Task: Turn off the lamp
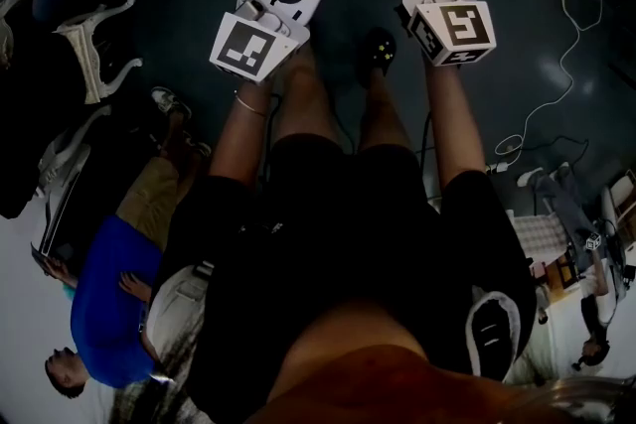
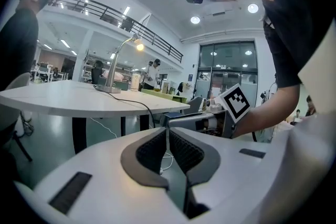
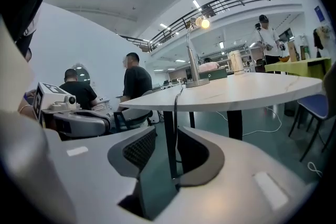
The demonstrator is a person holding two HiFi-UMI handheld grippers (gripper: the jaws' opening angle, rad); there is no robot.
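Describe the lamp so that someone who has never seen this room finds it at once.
Find the big white table in the hall. On it stands the lamp: round metal base, slim silver stem, bent neck. Alone among the things there it has a glowing bulb, and a dark cable runs from its base over the table's edge.

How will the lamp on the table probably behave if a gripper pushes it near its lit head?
The lamp stands tall on a thin neck over a small flat base, so a high push may rock or tip it rather than slide it. The slim neck may flex a little. Its cord, hanging off the table, could drag.
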